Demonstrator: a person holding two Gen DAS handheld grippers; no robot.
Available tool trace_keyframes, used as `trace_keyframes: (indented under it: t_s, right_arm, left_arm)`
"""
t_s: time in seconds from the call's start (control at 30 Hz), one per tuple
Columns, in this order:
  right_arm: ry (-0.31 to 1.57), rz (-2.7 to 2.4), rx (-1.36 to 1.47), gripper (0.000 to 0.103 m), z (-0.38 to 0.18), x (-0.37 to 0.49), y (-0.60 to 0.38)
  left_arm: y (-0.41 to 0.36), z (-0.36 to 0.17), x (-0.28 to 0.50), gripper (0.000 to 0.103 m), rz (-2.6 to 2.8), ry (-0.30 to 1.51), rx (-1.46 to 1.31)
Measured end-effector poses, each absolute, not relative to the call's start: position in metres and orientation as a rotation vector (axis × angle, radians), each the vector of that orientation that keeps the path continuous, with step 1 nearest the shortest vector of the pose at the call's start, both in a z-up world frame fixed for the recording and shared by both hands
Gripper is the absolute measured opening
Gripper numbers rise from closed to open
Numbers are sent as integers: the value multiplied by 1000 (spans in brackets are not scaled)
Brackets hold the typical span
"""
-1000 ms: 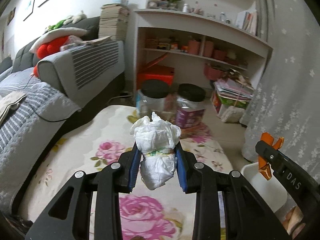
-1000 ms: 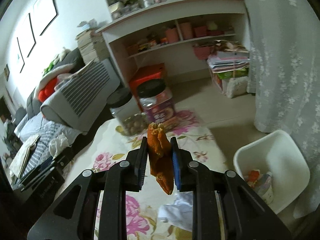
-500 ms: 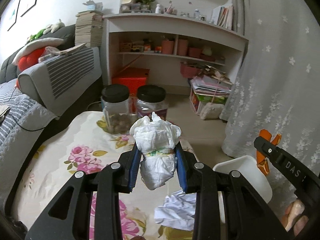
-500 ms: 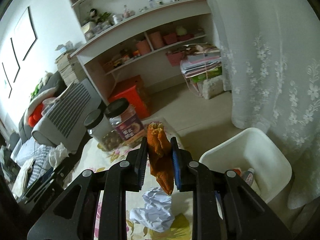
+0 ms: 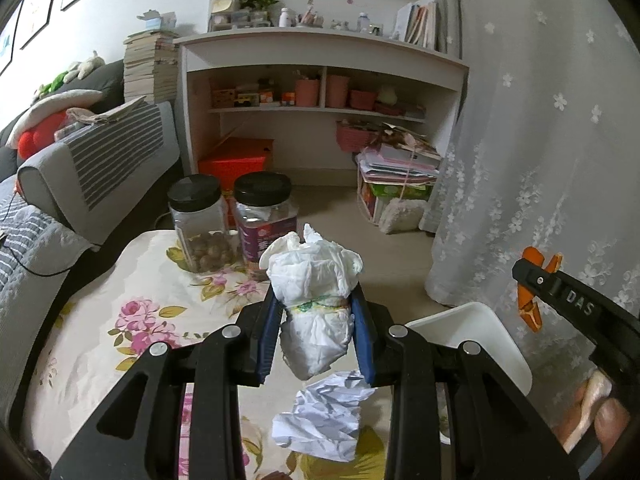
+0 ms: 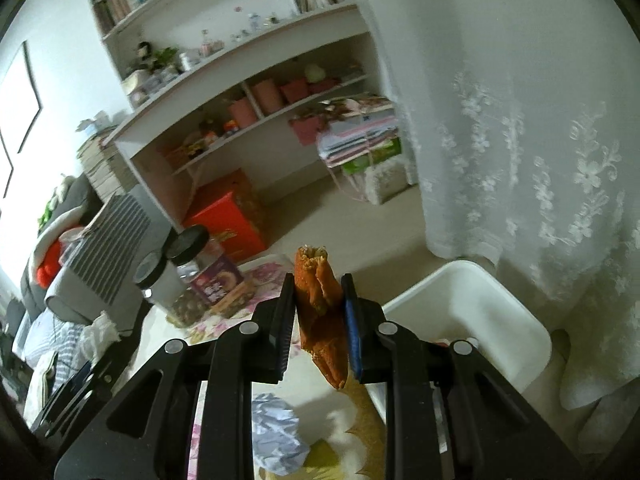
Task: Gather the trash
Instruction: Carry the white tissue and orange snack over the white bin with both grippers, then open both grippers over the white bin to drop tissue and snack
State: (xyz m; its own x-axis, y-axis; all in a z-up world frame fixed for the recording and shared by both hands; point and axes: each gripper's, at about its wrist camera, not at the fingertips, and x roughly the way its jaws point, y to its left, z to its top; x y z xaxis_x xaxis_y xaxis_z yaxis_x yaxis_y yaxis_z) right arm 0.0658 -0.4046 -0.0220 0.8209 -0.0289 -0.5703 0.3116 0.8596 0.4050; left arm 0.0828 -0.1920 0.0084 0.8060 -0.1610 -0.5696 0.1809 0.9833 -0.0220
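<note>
White and soft, a crumpled wad of tissue [image 5: 314, 312] sits clamped at its waist between the blue pads of the left gripper [image 5: 316, 334], bulging above and below the pinch. It is held in the air over a counter covered with a flowered cloth [image 5: 132, 320]. The right gripper [image 6: 319, 322] is clenched on an orange wrapper [image 6: 320, 316], a flat, folded strip that hangs limp below the pads. Both pieces look very light and easily squashed; neither seems fragile. The tissue would likely spring back or slip if held loosely, so a grip across its middle suits it. The wrapper looks thin and perhaps slick, best pinched across its flat faces.

A white plastic bin [image 6: 472, 312] stands on the floor just beside the counter edge, to the right, near a lace curtain [image 6: 540, 140]. It lies below and ahead of the right gripper. One more ball of crumpled white paper [image 5: 324, 416] lies on the cloth beneath the left gripper, not yet picked up. Two black-lidded jars [image 5: 232, 224] stand at the far end of the counter.
</note>
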Motion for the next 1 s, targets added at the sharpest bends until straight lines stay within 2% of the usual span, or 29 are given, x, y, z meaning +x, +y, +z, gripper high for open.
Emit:
trace_keyframes:
  t_s: [0.4, 0.43, 0.5, 0.63, 0.7, 1.0]
  right_arm:
    - [606, -356, 596, 24, -35, 62, -463]
    - [604, -371, 604, 26, -35, 60, -467]
    - [596, -392, 629, 42, -35, 56, -476]
    - [557, -445, 691, 60, -33, 43, -496]
    - [535, -471, 726, 73, -32, 35, -507]
    - [483, -528, 844, 85, -34, 10, -543]
  left_arm:
    - [-240, 0, 83, 32, -259, 629, 72]
    - [-245, -1, 83, 32, -268, 631, 76]
    - [-258, -3, 83, 32, -288, 639, 85]
    - [-283, -9, 83, 32, -323, 656, 101]
    - [-295, -11, 82, 32, -339, 658, 113]
    - [-344, -19, 79, 35, -414, 692, 147]
